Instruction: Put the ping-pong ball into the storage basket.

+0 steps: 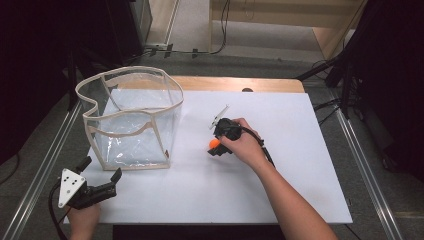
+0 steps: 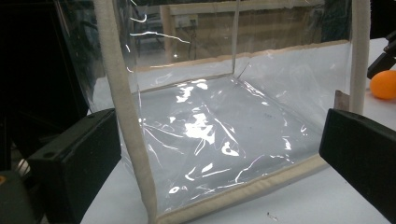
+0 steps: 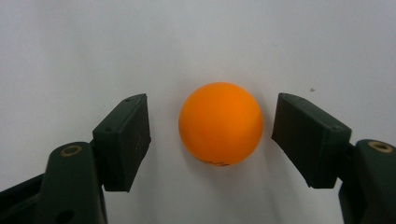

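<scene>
A: Your right gripper [image 3: 212, 135] stands parted either side of the orange ball [image 3: 220, 123], pads not touching it.

B: Squarely between, then. Your left gripper [image 1: 102, 175] waits open just beside the clear bin [image 1: 131, 118], well apart.

Bright overhead light on the white table [image 1: 280, 190] leaves dark surroundings, glare streaks the clear plastic bag [image 2: 205, 126], and the orange ball [image 3: 220, 123] casts soft shadow
</scene>
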A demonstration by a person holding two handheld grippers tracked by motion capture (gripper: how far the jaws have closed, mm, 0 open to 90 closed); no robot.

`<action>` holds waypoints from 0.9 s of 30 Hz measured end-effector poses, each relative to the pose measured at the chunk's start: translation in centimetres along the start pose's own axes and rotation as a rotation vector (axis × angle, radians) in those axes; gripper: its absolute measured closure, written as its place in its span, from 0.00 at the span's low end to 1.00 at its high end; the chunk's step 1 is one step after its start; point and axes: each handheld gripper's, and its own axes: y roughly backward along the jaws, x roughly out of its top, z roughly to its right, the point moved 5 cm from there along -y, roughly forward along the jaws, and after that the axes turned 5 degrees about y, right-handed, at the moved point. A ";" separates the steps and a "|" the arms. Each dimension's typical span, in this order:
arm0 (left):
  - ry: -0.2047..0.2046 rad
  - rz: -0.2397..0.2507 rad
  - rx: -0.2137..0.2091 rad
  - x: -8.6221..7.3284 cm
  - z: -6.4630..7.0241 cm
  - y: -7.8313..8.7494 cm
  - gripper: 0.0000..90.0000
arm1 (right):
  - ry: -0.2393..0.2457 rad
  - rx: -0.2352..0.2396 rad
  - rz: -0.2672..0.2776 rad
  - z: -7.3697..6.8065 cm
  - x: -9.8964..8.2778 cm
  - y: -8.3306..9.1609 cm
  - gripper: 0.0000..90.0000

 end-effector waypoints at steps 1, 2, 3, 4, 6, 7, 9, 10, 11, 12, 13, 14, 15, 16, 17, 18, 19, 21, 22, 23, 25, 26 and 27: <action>0.000 0.000 0.000 0.0 0.0 0.0 0.00 | 0.006 0.002 -0.002 0.1 0.0 0.0 0.31; -0.002 -0.002 0.001 0.0 0.0 0.0 0.00 | 0.001 0.002 -0.004 0.0 -0.1 -0.1 0.32; -0.002 -0.002 0.002 0.0 0.0 0.0 0.00 | -0.003 0.006 -0.001 0.0 0.0 -0.1 0.34; -0.003 -0.002 0.002 0.0 0.0 0.0 0.00 | -0.007 0.015 0.004 0.0 0.0 -0.1 0.35; -0.003 -0.003 0.001 0.0 0.0 0.0 0.00 | -0.012 0.011 -0.004 0.0 0.0 -0.2 0.36; -0.003 -0.002 0.001 0.0 0.0 0.0 0.00 | -0.002 0.014 -0.008 0.0 -0.1 -0.4 0.36; -0.003 -0.002 0.001 0.0 0.0 0.0 0.00 | -0.004 0.007 -0.011 0.0 0.0 -0.6 0.36; -0.003 -0.002 0.001 0.0 0.0 0.0 0.00 | -0.006 0.001 -0.014 0.0 0.0 -0.6 0.37; -0.003 -0.002 0.002 0.0 0.0 0.0 0.00 | -0.009 -0.004 -0.015 0.0 0.0 -0.6 0.38; -0.003 -0.002 0.002 0.0 0.0 0.0 0.00 | -0.006 -0.011 -0.017 0.1 0.0 -0.6 0.39; -0.003 -0.002 0.003 0.0 0.0 0.0 0.00 | -0.008 -0.010 -0.012 0.2 0.0 -0.7 0.39; -0.003 -0.002 0.002 0.0 0.0 0.0 0.00 | -0.008 -0.010 -0.015 0.2 0.0 -0.7 0.39; -0.003 -0.002 0.002 0.0 0.0 0.0 0.00 | -0.003 -0.009 -0.013 0.2 0.0 -0.7 0.41; -0.003 -0.002 0.002 0.0 0.0 0.0 0.00 | 0.005 -0.010 -0.012 0.2 0.0 -0.8 0.42; -0.003 -0.002 0.002 0.0 0.0 0.0 0.00 | 0.005 -0.011 -0.016 0.2 0.0 -0.8 0.44; -0.003 -0.002 0.002 0.0 0.0 0.0 0.00 | 0.000 -0.014 -0.019 0.2 0.0 -0.8 0.45; -0.003 -0.002 0.002 0.0 0.0 0.0 0.00 | -0.002 -0.014 -0.017 0.2 0.0 -0.9 0.47; -0.003 -0.002 0.001 0.0 0.0 0.0 0.00 | -0.010 -0.016 -0.014 0.3 0.0 -0.8 0.49; -0.003 -0.002 0.001 0.0 0.0 0.0 0.00 | -0.012 -0.014 -0.013 0.3 -0.1 -0.8 0.51; -0.003 -0.002 0.001 0.0 0.0 0.0 0.00 | -0.007 -0.013 -0.010 0.4 -0.1 -0.8 0.52; -0.004 -0.002 0.001 0.0 0.0 0.0 0.00 | -0.004 -0.010 -0.013 0.4 -0.1 -0.7 0.53; -0.003 -0.002 0.001 0.0 0.0 0.0 0.00 | 0.003 -0.008 -0.012 0.4 -0.1 -0.7 0.53; -0.003 -0.002 0.001 0.0 0.0 0.0 0.00 | 0.006 -0.004 -0.014 0.4 -0.1 -0.7 0.53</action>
